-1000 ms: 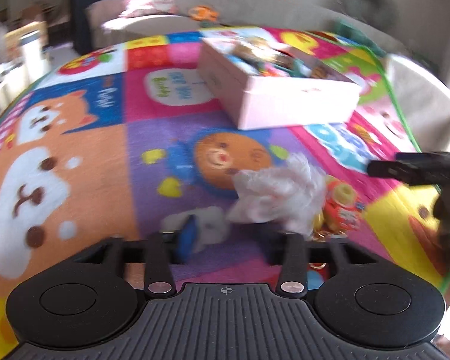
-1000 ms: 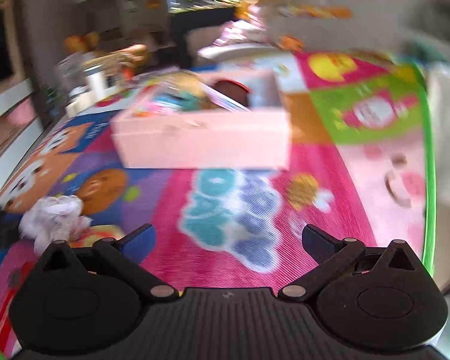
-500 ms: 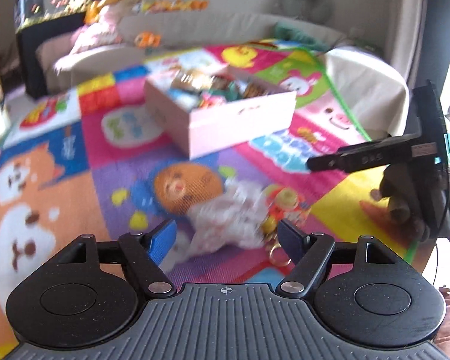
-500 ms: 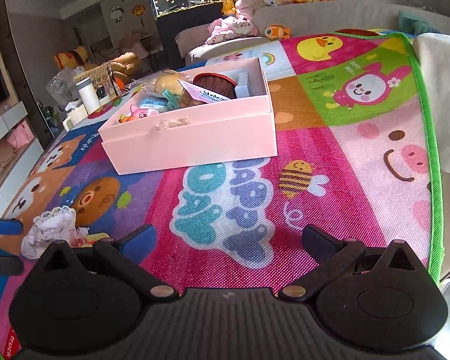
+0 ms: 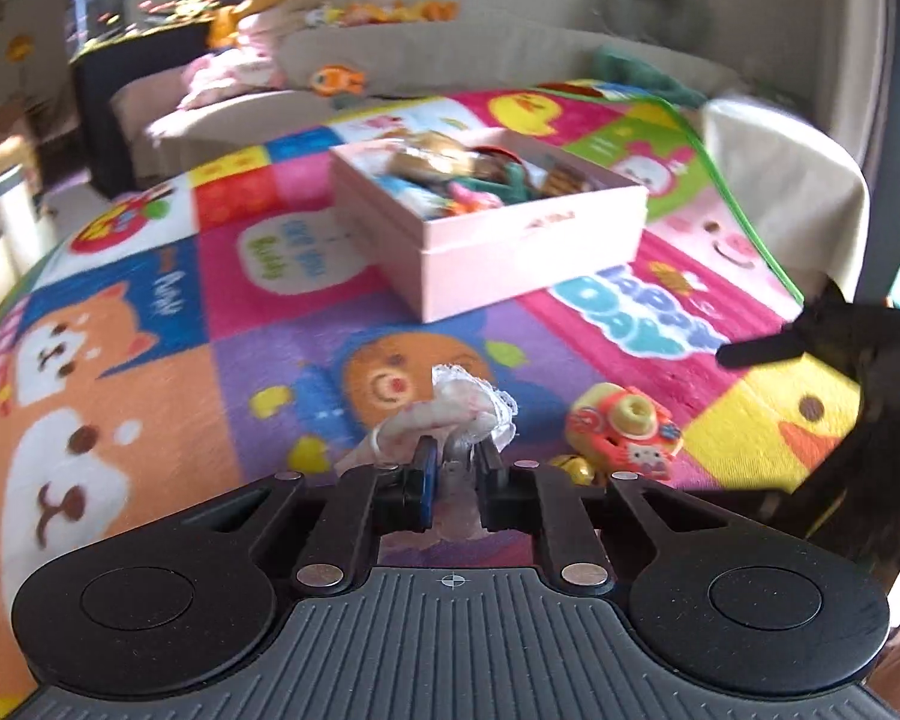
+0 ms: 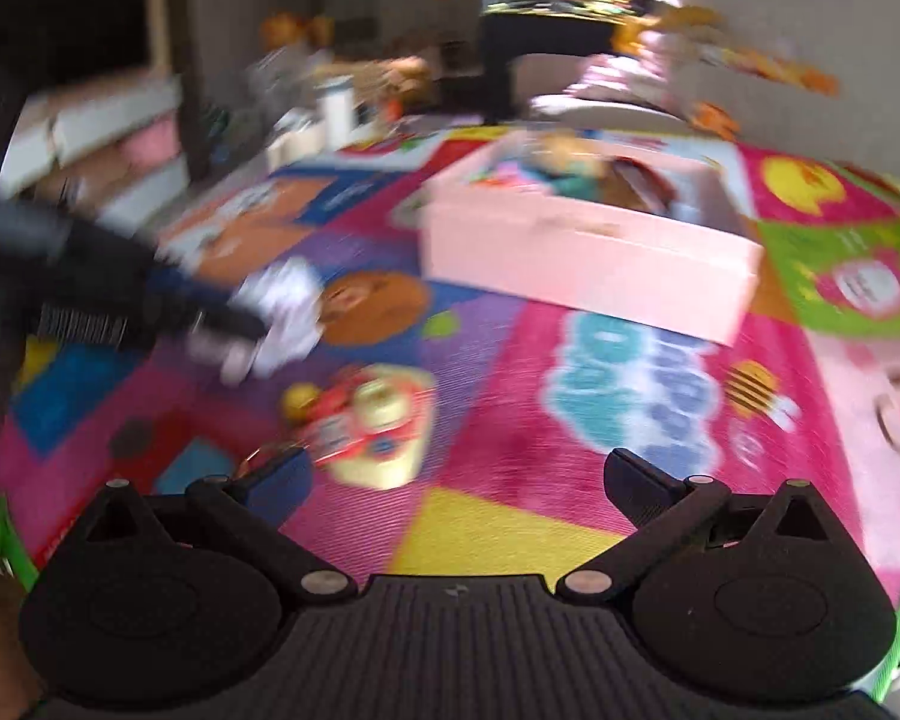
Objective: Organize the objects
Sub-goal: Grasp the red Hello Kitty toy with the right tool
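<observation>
On the bright patchwork cartoon play mat [image 5: 150, 312], my open pale pink cardboard box [image 5: 528, 240] is already heaped with toys; two pieces remain outside, by my reckoning. My left gripper [image 5: 453, 471] is closing on the white lace-trimmed cloth bundle [image 5: 450, 414], pads pinching its near end, its long axis running away toward the box. My right gripper [image 6: 456, 474] gapes wide, empty, near the red-and-yellow toy camera [image 6: 366, 420] lying flat.
</observation>
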Motion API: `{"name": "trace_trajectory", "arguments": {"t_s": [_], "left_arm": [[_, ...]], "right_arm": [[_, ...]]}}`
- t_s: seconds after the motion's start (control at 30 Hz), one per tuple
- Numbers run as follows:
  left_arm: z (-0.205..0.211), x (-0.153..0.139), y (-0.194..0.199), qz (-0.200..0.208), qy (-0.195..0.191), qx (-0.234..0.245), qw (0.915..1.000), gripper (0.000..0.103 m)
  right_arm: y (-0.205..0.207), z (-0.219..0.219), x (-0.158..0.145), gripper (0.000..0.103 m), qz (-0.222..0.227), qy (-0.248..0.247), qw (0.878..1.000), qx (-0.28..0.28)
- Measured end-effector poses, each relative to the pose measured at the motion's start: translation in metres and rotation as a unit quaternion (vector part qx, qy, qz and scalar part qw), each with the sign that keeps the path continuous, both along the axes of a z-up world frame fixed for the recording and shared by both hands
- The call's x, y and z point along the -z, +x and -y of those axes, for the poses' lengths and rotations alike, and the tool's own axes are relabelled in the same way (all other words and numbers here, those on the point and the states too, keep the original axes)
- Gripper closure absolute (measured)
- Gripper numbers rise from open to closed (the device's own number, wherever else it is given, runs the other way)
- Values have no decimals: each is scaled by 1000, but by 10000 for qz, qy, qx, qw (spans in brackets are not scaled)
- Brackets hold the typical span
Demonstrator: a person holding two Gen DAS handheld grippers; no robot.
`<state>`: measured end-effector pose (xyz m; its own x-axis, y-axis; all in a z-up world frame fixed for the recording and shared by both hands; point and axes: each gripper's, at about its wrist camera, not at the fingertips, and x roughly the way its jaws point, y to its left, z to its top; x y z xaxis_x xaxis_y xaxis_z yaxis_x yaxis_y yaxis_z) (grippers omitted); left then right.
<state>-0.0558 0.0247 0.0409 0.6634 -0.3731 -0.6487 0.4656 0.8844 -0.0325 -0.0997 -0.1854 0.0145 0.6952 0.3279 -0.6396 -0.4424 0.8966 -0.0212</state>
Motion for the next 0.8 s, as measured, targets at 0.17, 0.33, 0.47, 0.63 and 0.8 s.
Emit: {"name": "trace_trajectory", "arguments": {"t_s": [0.17, 0.33, 0.47, 0.63, 0.8], "left_arm": [[-21, -3, -8, -29, -250, -333, 9991, 88], [-29, 3, -8, -209, -524, -509, 9971, 88], [-23, 8, -8, -243, -597, -452, 9969, 88], [-19, 9, -10, -228, -631, -412, 9969, 88], [-25, 9, -9, -231, -728, -510, 9958, 88]], "right_arm": [[8, -14, -1, 0, 671, -1025, 9922, 236], [26, 23, -9, 0, 1081, -1491, 9721, 1450], [29, 44, -25, 0, 290, 179, 9916, 1248], [51, 9, -15, 7, 40, 368, 9931, 1111], [86, -18, 0, 25, -268, 42, 9932, 1134]]}}
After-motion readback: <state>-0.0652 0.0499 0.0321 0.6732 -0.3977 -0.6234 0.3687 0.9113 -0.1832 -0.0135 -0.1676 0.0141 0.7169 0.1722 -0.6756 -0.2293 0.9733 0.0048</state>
